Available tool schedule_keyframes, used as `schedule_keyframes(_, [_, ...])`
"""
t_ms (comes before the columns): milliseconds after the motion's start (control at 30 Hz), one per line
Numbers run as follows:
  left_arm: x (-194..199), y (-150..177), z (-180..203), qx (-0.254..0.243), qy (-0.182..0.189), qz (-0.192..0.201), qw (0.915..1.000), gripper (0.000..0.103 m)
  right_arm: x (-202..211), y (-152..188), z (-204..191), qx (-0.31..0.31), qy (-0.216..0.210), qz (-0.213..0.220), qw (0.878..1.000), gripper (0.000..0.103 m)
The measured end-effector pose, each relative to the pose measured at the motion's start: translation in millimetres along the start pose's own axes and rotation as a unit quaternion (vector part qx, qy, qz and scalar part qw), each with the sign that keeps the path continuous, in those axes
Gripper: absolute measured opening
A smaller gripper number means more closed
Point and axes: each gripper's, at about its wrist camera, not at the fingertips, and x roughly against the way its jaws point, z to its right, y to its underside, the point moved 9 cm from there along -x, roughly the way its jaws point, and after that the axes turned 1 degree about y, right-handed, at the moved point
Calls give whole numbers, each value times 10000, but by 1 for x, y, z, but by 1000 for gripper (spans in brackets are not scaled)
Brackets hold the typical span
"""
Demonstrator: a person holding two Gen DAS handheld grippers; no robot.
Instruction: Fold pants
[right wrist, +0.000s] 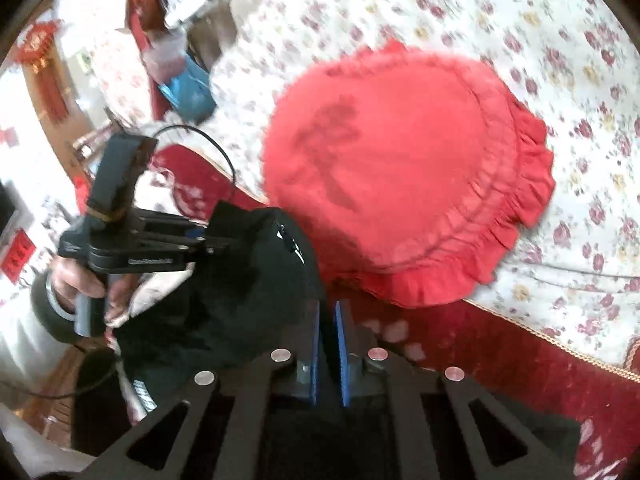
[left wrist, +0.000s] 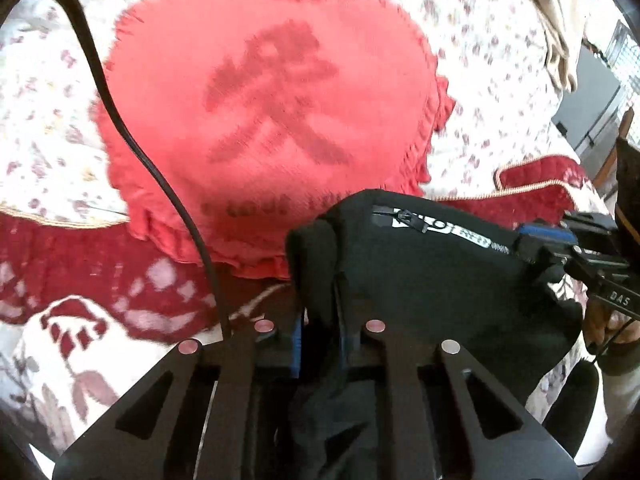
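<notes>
The black pants [left wrist: 420, 272] with a white-printed zipper pocket hang bunched between both grippers above the bed. My left gripper [left wrist: 320, 280] is shut on one edge of the pants; black cloth covers its fingers. My right gripper [right wrist: 328, 308] is shut on the other edge, its blue pads [right wrist: 341, 344] close together with cloth between them. The pants also show in the right wrist view [right wrist: 248, 280]. The right gripper shows at the right in the left wrist view [left wrist: 532, 252], and the left gripper at the left in the right wrist view [right wrist: 208, 242], both clamped on the cloth.
A red heart-shaped frilled cushion [left wrist: 272, 120] lies on the floral bedspread [right wrist: 520, 20] just beyond the pants. A dark red blanket border [right wrist: 500, 360] runs along the bed's near side. A black cable [left wrist: 120, 120] hangs at the left. Furniture and a blue bag [right wrist: 188, 88] stand beyond the bed.
</notes>
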Motion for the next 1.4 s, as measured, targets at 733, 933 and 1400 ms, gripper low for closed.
schedule_keyframes(733, [71,172,-58,1200,-231,-29,9925,12,-41,150,-179,-257,-1484,-1012,9834,6])
schedule_keyframes(933, [99,178,-60,1593,-178,183,9869,46,-21,126,-164,-88,-791,-275,9965,59])
schedule_keyframes(1400, [55,163,-68,2805,-13,203,9596,70,-101,104,-184,1178,258,-272,9923,56])
